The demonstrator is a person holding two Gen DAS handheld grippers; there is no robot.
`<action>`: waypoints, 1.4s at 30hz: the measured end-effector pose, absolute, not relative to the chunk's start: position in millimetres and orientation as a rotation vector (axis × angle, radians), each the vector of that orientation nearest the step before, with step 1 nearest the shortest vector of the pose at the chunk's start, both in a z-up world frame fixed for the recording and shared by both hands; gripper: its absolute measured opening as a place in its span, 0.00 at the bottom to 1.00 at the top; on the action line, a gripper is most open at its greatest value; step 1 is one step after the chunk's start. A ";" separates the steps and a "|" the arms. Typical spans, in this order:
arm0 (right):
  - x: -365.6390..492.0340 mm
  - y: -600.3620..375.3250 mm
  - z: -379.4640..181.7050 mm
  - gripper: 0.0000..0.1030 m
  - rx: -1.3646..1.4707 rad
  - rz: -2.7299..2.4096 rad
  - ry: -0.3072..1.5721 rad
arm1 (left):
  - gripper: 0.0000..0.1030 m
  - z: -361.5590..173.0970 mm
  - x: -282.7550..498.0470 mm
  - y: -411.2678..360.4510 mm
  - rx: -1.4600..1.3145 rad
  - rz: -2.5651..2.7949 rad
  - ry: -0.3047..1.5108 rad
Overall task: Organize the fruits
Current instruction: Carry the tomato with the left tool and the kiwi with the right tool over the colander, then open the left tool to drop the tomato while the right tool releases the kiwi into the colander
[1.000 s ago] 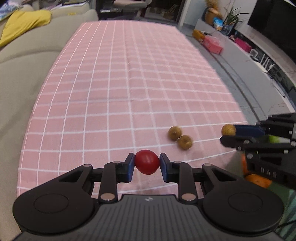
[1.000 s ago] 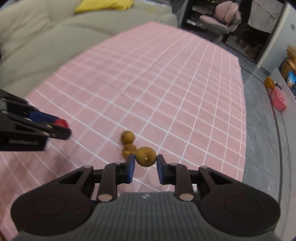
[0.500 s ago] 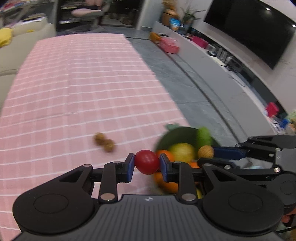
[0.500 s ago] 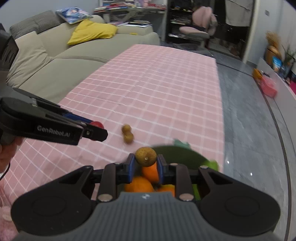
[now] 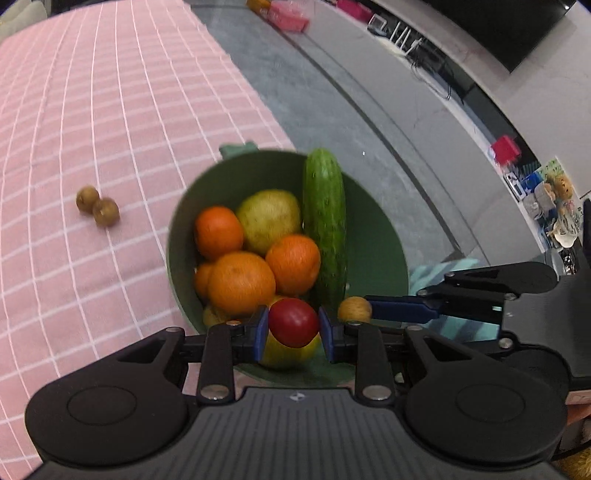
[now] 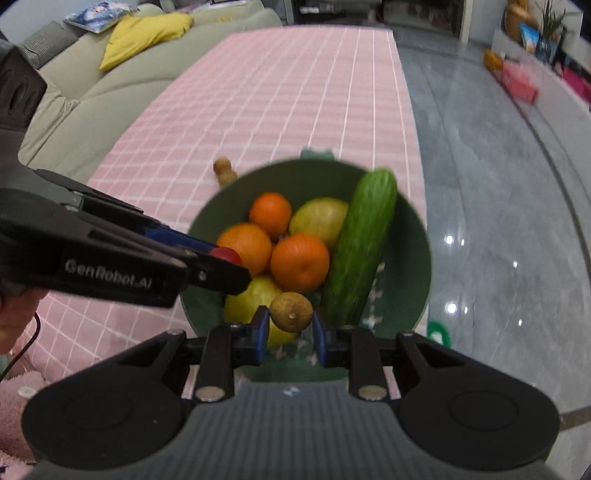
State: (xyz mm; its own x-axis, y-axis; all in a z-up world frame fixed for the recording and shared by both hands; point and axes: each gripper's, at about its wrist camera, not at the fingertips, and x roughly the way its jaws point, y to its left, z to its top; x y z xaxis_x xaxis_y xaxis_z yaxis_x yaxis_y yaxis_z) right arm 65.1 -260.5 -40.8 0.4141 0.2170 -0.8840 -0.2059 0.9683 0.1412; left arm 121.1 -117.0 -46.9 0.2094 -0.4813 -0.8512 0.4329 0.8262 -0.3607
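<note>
Two loads hang over the deep green plastic bowl (image 5: 373, 221): our left gripper (image 5: 293, 328) clamps a small red tomato (image 5: 293, 322), our right gripper (image 6: 290, 320) a brown longan-like fruit (image 6: 291, 311), identity probably. Risk: released fruit strikes the piled oranges (image 6: 299, 263) and bounces out; tips stand close, may collide.

Pink checked cloth (image 6: 295, 92) spread over the counter, beige sofa (image 6: 110, 74) along its far side, yellow cushion (image 6: 144, 33) on the sofa, glossy grey floor (image 6: 498, 221), pink box (image 6: 519, 83) on the floor, dark television screen (image 5: 517, 33) on the wall.
</note>
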 end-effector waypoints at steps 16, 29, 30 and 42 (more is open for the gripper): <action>79.3 -250.1 -71.6 0.21 -0.028 0.252 1.218 | 0.32 -57.9 113.9 -128.3 0.073 -0.630 1.239; 77.9 -247.4 -70.4 0.23 -0.053 0.261 1.219 | 0.41 -61.0 114.0 -125.0 0.067 -0.629 1.249; 77.8 -247.4 -70.2 0.24 -0.053 0.262 1.219 | 0.44 -60.5 114.3 -124.4 0.059 -0.634 1.250; 74.2 -252.9 -55.2 0.45 -0.060 0.229 1.176 | 0.66 -47.0 119.1 -116.2 -0.002 -0.629 1.243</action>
